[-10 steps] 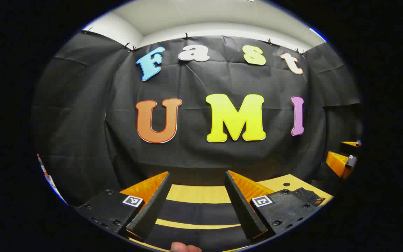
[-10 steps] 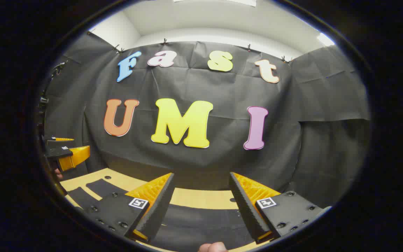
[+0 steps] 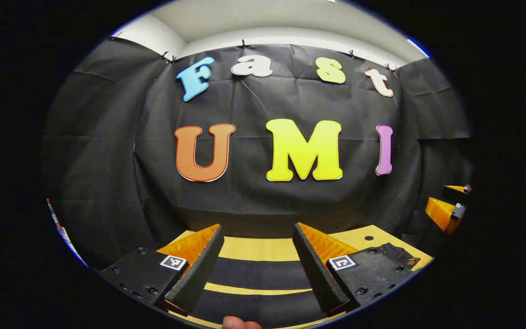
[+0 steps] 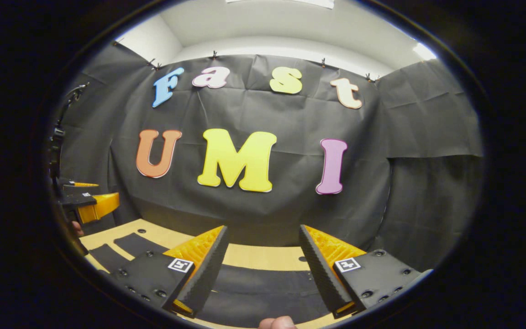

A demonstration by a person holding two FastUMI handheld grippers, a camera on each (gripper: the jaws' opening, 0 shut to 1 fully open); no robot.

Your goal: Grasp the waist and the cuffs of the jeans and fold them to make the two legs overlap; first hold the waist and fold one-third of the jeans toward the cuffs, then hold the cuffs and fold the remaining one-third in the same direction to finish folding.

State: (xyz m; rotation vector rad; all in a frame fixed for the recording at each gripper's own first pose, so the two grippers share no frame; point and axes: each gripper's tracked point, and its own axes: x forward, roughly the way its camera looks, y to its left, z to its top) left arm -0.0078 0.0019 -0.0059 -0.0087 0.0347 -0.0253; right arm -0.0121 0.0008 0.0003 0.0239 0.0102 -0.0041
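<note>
We have both tools wide open, gripping nothing. Left gripper (image 3: pixel 256 265) and right gripper (image 4: pixel 260 267) hover above the wooden table (image 3: pixel 258 249), each aimed at the black cloth wall (image 3: pixel 263 196). Dark jeans (image 3: pixel 258 274) lie flat on the table under both, legs apart. No containers that we can see.

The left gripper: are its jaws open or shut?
Open. The left gripper has its jaws wide apart, with the table showing between them.
</note>
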